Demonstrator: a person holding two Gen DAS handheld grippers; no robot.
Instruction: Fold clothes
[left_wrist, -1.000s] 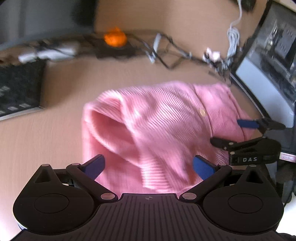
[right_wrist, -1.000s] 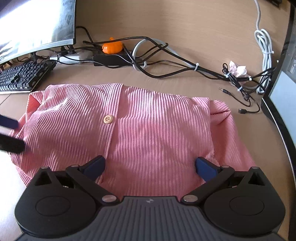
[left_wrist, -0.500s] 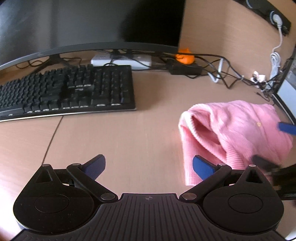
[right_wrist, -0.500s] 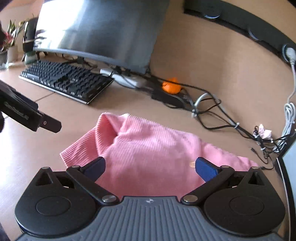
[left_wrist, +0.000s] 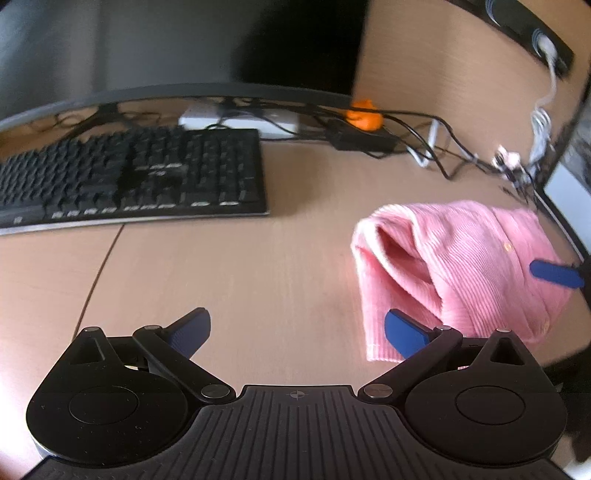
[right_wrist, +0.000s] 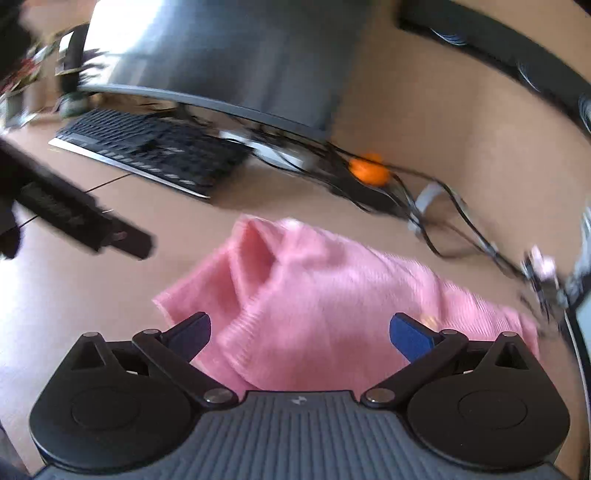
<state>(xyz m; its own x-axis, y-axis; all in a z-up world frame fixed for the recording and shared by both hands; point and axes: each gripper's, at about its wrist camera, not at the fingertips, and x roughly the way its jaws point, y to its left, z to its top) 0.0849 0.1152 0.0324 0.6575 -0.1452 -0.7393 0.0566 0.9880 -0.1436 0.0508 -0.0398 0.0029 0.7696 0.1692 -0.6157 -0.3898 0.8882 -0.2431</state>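
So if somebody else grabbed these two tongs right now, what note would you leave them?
Left tongs: open, empty, over bare desk beside the garment.
Right tongs: open, empty, above the garment.
Pink ribbed garment: lies folded in a loose bundle on the desk, right of the keyboard, its left end gaping open.
Done: main folds.
Left: probably flatten that gaping end, tidy edges.

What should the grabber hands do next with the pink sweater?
Probably bring the left gripper back over to the pink sweater. Both grippers are open and hold nothing, and the sweater lies in a bunched heap on the desk, its near-left edge gaping open, so it likely needs flattening or another fold.
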